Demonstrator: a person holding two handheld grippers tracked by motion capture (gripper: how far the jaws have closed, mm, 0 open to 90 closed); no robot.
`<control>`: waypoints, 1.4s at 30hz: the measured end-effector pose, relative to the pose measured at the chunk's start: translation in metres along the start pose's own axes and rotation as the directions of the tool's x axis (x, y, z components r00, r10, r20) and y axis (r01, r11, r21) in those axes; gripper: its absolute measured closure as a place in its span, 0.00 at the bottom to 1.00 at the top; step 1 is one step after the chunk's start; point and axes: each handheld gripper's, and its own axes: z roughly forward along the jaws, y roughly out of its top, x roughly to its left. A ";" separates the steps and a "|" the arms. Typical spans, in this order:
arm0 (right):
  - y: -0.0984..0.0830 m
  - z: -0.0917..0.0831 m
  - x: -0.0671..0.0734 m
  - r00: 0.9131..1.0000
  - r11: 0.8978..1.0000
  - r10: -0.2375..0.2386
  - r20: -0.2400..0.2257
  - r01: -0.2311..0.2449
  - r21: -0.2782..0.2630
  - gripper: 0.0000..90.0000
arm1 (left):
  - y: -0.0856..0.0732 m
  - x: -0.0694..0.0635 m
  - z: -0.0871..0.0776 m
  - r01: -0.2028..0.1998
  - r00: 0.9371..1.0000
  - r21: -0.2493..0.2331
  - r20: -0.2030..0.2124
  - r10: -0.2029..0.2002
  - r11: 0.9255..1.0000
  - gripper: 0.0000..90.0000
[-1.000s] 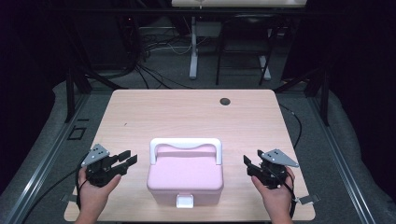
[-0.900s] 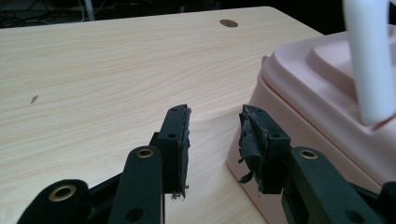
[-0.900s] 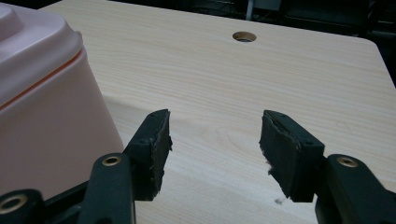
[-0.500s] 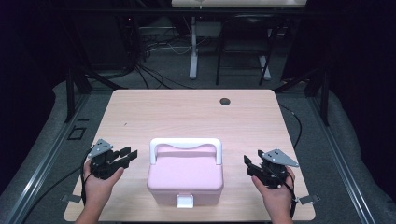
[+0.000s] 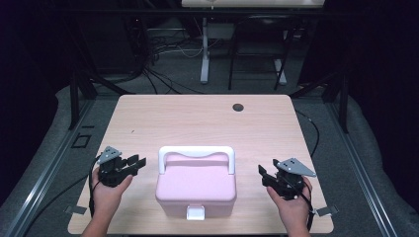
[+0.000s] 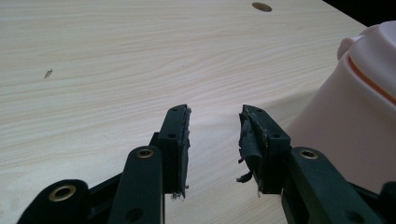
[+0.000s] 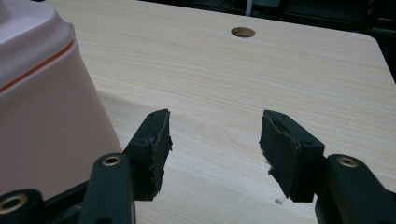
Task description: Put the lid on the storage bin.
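Note:
A pink lidded box (image 5: 195, 186) with a white handle (image 5: 195, 152) and a white front latch (image 5: 195, 213) stands near the table's front edge. My left gripper (image 5: 134, 164) is low over the table just left of the box, open, with bare wood between its pads. In the left gripper view the box (image 6: 355, 116) rises at the right of my left gripper (image 6: 215, 133). To the right of the box, apart from it, my right gripper (image 5: 264, 174) is open and empty. The right gripper view has the box (image 7: 42, 93) at the left of my right gripper (image 7: 214, 140).
The light wooden table (image 5: 197, 123) carries a round cable hole (image 5: 238, 107) at the back right. Dark floor, cables and table legs lie beyond the far edge. A second table (image 5: 252, 3) stands at the back of the room.
My left gripper has moved right and down, closer to the box's left side. The right gripper and the box have not moved.

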 end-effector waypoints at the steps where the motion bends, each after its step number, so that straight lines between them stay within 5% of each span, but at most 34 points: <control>1: -0.001 0.000 0.000 1.000 1.000 -0.004 0.001 0.004 0.006 0.47 | -0.002 0.000 0.000 0.004 1.000 0.000 -0.004 -0.004 1.000 0.69; 16: -0.006 0.006 0.002 1.000 1.000 -0.006 -0.006 0.006 0.027 0.47 | -0.014 0.006 0.003 -0.001 0.999 0.029 -0.042 0.002 1.000 0.64; 28: -0.012 0.011 0.008 0.999 0.998 -0.026 -0.028 0.027 0.049 0.47 | -0.022 -0.001 0.003 -0.034 0.999 0.050 -0.020 0.035 0.998 0.62; 42: -0.019 0.025 0.016 0.995 0.989 -0.079 -0.058 0.086 0.119 0.47 | -0.029 0.000 0.004 -0.014 1.000 0.040 -0.001 0.014 0.999 0.53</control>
